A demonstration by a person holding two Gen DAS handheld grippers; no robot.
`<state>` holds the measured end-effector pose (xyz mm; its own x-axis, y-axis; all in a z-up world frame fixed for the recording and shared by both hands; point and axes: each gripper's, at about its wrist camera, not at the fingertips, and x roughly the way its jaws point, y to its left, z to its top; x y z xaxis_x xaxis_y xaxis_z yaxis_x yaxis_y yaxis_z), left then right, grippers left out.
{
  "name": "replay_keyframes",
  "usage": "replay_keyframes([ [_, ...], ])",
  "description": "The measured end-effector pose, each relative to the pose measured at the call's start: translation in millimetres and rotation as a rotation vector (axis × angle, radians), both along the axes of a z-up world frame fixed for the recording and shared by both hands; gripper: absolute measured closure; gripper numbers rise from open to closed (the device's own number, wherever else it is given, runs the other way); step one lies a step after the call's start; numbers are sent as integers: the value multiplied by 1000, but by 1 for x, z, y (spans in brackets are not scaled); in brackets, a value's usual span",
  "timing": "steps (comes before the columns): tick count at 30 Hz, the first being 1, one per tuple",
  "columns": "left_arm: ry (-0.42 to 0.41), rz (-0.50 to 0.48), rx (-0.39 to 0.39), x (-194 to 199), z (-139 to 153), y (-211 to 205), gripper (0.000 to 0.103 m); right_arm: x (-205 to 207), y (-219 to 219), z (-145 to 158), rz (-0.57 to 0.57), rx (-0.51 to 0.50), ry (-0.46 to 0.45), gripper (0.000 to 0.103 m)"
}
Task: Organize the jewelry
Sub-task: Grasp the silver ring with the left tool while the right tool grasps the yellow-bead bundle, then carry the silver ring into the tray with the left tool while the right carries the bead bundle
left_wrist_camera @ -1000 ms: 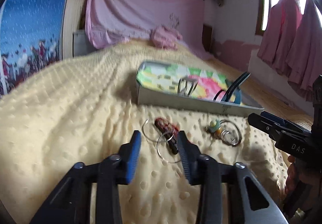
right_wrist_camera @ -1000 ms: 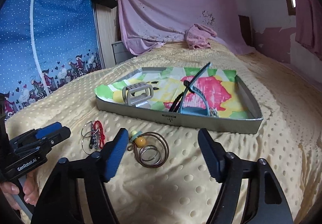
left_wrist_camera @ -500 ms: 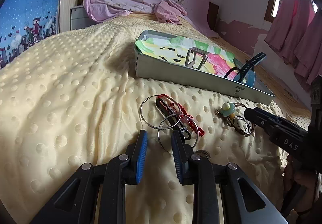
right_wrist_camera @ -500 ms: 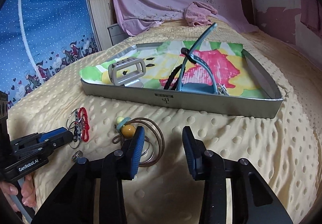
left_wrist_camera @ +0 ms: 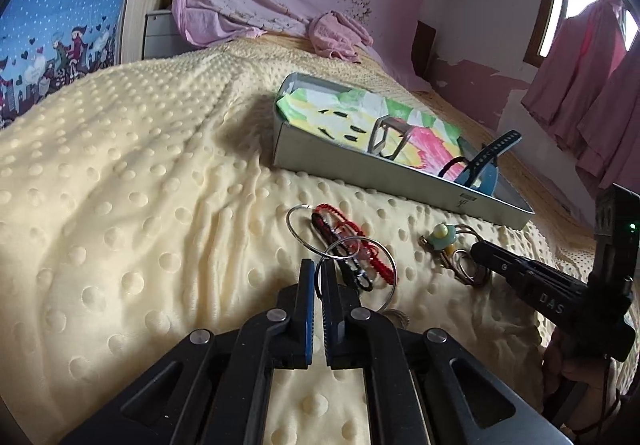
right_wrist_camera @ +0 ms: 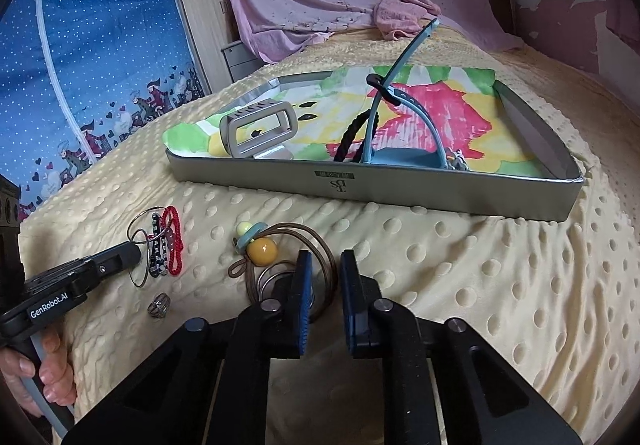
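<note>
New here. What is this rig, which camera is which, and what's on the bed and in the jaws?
There is no robot. A person holds a handheld two-finger gripper in each hand, and each gripper carries a fisheye camera looking forward along its own fingers. One picture is from the left gripper and the other from the right gripper. Each view also catches the other tool at its edge. A hand shows on the left tool's handle.

On the yellow dotted blanket stands a metal tray lined with coloured paper. It holds a grey hair clip and a blue strap. In front lie bracelets and a small ring.

The left gripper is shut on a thin silver bangle. The right is shut and appears to pinch the brown cord necklace.
</note>
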<state>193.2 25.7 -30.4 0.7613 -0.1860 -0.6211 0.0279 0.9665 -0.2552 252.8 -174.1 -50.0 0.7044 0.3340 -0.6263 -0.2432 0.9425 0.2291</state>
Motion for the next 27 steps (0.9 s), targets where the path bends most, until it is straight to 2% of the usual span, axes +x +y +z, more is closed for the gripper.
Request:
replay_keyframes([
  [9, -44, -38, 25, -8, 22, -11, 99, -24, -6, 21, 27, 75, -128, 100],
  [17, -82, -84, 21, -2, 51, -24, 99, -33, -22, 42, 3, 153, -199, 100],
  [27, -134, -175, 29, 37, 71, -68, 99, -12, -62, 80, -45, 183, -277, 100],
])
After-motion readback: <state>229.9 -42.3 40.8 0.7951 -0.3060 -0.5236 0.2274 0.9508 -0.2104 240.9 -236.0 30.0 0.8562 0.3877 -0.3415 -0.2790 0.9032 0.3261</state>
